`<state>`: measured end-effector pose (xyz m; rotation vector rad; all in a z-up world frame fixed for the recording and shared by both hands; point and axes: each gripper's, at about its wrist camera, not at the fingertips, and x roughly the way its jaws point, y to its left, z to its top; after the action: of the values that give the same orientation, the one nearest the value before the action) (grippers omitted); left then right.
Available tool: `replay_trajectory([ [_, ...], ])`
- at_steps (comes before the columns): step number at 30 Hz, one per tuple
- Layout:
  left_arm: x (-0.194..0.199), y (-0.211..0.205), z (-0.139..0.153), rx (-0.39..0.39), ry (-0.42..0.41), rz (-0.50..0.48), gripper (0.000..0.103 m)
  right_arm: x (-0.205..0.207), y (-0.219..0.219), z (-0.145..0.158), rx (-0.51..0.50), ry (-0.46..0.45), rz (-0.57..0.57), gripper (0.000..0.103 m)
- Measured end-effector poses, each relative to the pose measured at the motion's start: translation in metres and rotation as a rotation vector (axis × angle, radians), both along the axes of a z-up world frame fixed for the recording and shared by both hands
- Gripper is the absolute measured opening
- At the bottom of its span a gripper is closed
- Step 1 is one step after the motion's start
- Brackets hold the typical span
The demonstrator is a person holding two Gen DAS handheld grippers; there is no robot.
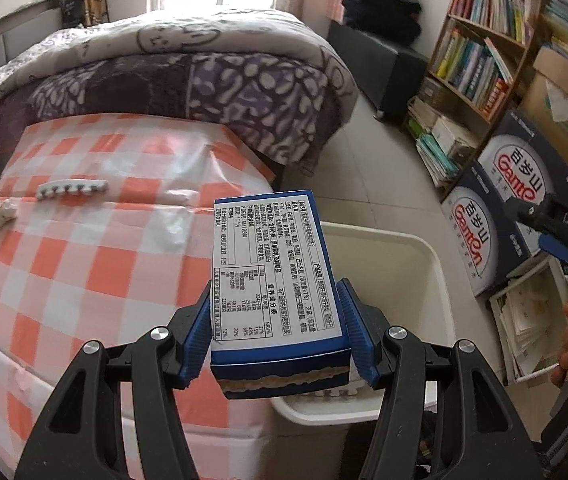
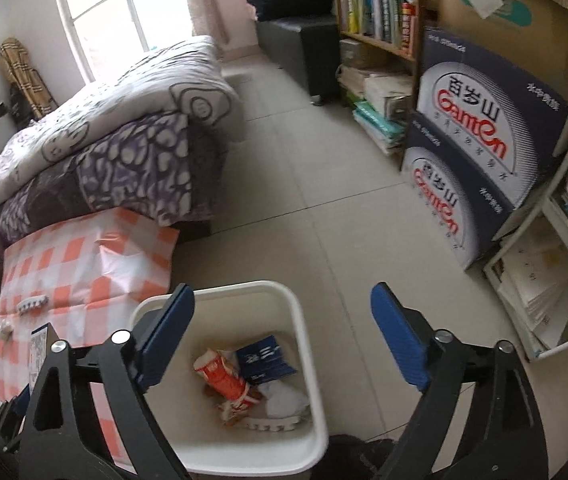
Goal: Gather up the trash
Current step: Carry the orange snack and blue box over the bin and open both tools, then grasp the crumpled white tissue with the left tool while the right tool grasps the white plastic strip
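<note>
Left wrist view, frame centre: your left gripper [image 1: 278, 330] clamps the light, crushable blue box [image 1: 274, 276] by its long sides above the white bin [image 1: 436, 264]; your right gripper [image 2: 284, 336] gapes empty.

Blue box [image 1: 280, 280] being gripped label-up over white bin [image 2: 308, 344]; bin holding a red packet [image 2: 224, 376], blue wrapper [image 2: 264, 360], tissue [image 2: 284, 400].

The white bin [image 2: 308, 320] is open-topped; it is flanked by the checked table [image 2: 84, 264] left, with bare floor [image 2: 324, 184] right.
</note>
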<state>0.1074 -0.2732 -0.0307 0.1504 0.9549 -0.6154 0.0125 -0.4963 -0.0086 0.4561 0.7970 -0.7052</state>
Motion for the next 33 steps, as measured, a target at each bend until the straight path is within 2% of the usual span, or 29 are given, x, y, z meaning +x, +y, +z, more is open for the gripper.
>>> replay_trajectory([
  [8, -0.011, -0.029, -0.015, -0.011, 0.045, -0.074, 0.059, -0.013, -0.016, -0.002, -0.022, 0.023, -0.031, 0.093],
  [11, -0.014, -0.033, -0.020, -0.012, 0.062, -0.087, 0.075, -0.014, -0.019, -0.003, -0.017, 0.023, -0.039, 0.094],
  [14, -0.012, -0.031, -0.020, -0.010, 0.066, -0.080, 0.078, -0.013, -0.018, -0.003, -0.015, 0.024, -0.037, 0.095],
  [23, 0.019, 0.006, -0.035, 0.040, 0.099, 0.053, 0.083, 0.008, 0.004, -0.007, -0.020, 0.052, 0.002, 0.096],
  [30, 0.062, 0.055, -0.045, 0.142, 0.089, 0.225, 0.083, 0.035, 0.030, -0.015, -0.022, 0.093, 0.063, 0.096],
  [33, 0.091, 0.089, -0.045, 0.181, 0.078, 0.292, 0.083, 0.050, 0.045, -0.019, -0.030, 0.113, 0.103, 0.096],
])
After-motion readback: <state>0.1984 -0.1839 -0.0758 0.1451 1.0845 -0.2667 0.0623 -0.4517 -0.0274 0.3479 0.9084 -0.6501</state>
